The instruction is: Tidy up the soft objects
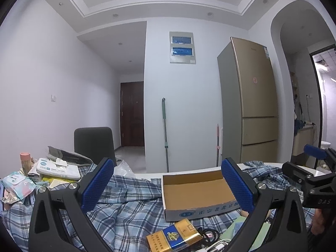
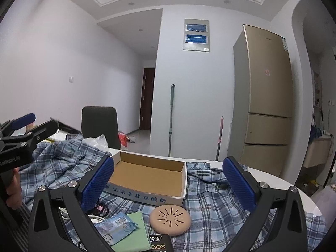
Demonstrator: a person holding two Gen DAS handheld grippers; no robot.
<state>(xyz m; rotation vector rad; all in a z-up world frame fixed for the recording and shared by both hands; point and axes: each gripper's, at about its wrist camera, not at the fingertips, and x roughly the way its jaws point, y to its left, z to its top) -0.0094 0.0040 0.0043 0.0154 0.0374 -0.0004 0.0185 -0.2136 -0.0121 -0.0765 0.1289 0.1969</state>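
A blue-and-white plaid shirt [image 1: 126, 205] lies crumpled over the table; it also shows in the right wrist view [image 2: 214, 205]. An empty open cardboard box [image 1: 195, 193] sits on the shirt, also seen in the right wrist view [image 2: 147, 178]. My left gripper [image 1: 168, 187] is open and empty, held above the shirt in front of the box. My right gripper [image 2: 168, 184] is open and empty, also above the shirt, with the box between its fingers. Each gripper shows at the edge of the other's view.
Wet-wipe packs [image 1: 58, 168] and clutter lie at the left. A gold cigarette carton [image 1: 174, 237], cables, a green sheet [image 2: 130, 231], a small blue pack [image 2: 117, 226] and a round tan disc [image 2: 170, 219] lie near me. A dark chair [image 2: 99, 124] stands behind the table.
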